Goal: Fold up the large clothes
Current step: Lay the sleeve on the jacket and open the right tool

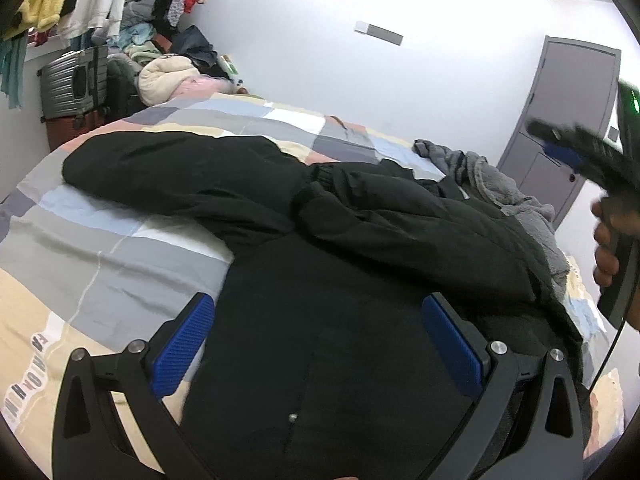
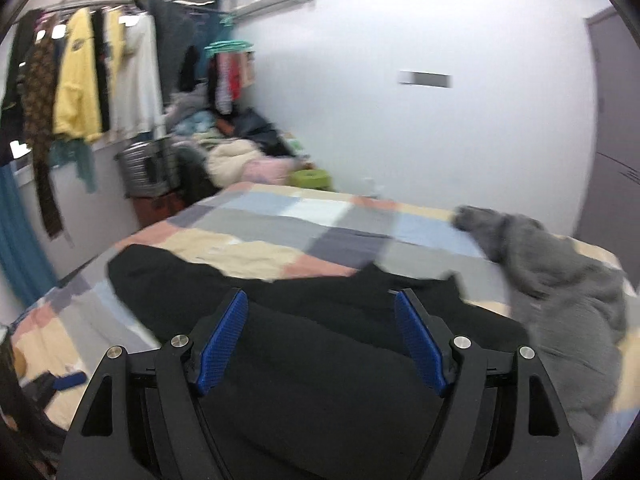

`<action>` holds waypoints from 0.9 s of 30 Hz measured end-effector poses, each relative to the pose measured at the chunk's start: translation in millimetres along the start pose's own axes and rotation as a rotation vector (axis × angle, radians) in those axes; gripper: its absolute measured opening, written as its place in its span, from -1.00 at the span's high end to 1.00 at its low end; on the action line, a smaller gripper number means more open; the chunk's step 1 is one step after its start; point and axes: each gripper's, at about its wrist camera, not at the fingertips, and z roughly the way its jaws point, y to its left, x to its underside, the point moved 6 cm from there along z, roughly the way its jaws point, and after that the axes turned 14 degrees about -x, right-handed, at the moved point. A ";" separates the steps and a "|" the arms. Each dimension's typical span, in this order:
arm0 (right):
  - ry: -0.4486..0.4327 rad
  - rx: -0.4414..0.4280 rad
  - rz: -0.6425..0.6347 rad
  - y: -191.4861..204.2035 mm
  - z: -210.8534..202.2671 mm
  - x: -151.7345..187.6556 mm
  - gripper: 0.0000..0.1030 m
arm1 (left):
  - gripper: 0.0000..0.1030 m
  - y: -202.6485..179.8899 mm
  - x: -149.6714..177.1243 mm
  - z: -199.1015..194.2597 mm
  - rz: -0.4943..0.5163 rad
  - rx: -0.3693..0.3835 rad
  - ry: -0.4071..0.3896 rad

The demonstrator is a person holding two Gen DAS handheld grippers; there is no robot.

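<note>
Currently the black jacket (image 1: 320, 320) is lying spread across the patchwork bedcover (image 1: 100, 240), one sleeve (image 1: 180, 168) stretching out toward the left side of the bed and the other sleeve (image 1: 400, 216) lying folded across the body. The left gripper (image 1: 320, 340) is hovering low over the jacket's body, jaws standing wide apart with nothing between the blue pads (image 1: 184, 348). The right gripper (image 2: 320, 340) is likewise hanging over the black fabric (image 2: 320, 380), jaws spread and holding nothing; whether either is touching the cloth I cannot tell. In the left wrist view the right gripper (image 1: 576, 148) is showing blurred at the right edge, the person's fingers (image 1: 604, 240) wrapping its handle. A grey fleece garment (image 2: 560, 280) is lying crumpled just beside the jacket, on the bed's right side. Hanging clothes (image 2: 80, 92) and a silver suitcase (image 1: 74, 80) are standing beyond the bed; a grey door (image 1: 560, 120) is showing on the right.
</note>
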 end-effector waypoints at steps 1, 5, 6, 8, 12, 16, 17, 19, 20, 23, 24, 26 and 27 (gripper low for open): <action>0.000 0.021 0.025 -15.8 -9.7 7.9 -0.46 | -1.00 -4.2 0.6 -1.7 0.004 0.008 -0.001; 0.015 0.094 0.136 -73.1 -39.1 48.3 -0.46 | -1.00 -20.5 3.8 -9.2 0.025 0.029 -0.011; 0.026 0.102 0.157 -82.4 -42.2 58.3 -0.46 | -1.00 -23.8 5.0 -10.4 0.026 0.036 -0.011; 0.068 0.118 0.202 -102.5 -46.1 85.8 -0.45 | -1.00 -30.9 7.9 -12.3 0.028 0.044 -0.009; 0.224 0.167 0.242 -127.2 -44.1 137.4 -0.36 | -1.00 -42.4 11.9 -15.0 0.045 0.032 -0.016; 0.310 0.139 0.256 -135.8 -44.6 168.8 -0.32 | -1.00 -50.8 14.9 -15.4 0.058 0.019 -0.016; 0.311 0.130 0.252 -138.1 -45.2 172.2 -0.30 | -1.00 -53.2 16.2 -14.8 0.065 0.014 -0.014; 0.319 0.097 0.250 -136.6 -40.8 177.8 -0.23 | -1.00 -55.9 18.0 -12.4 0.075 0.006 -0.005; 0.330 0.092 0.242 -137.1 -38.1 179.8 -0.09 | -1.00 -57.6 18.7 -12.6 0.079 0.005 -0.003; 0.378 0.150 0.157 -139.1 -22.6 184.1 0.14 | -1.00 -61.9 20.1 -13.5 0.092 -0.009 -0.006; 0.379 0.158 0.141 -140.2 -18.5 184.8 0.18 | -1.00 -63.6 20.8 -14.1 0.102 -0.016 -0.009; 0.380 0.187 0.127 -146.6 -12.5 186.8 0.28 | -1.00 -67.0 21.7 -14.3 0.120 -0.027 -0.020; 0.372 0.196 0.124 -149.1 -10.8 186.3 0.38 | -1.00 -68.7 21.7 -13.2 0.127 -0.036 -0.021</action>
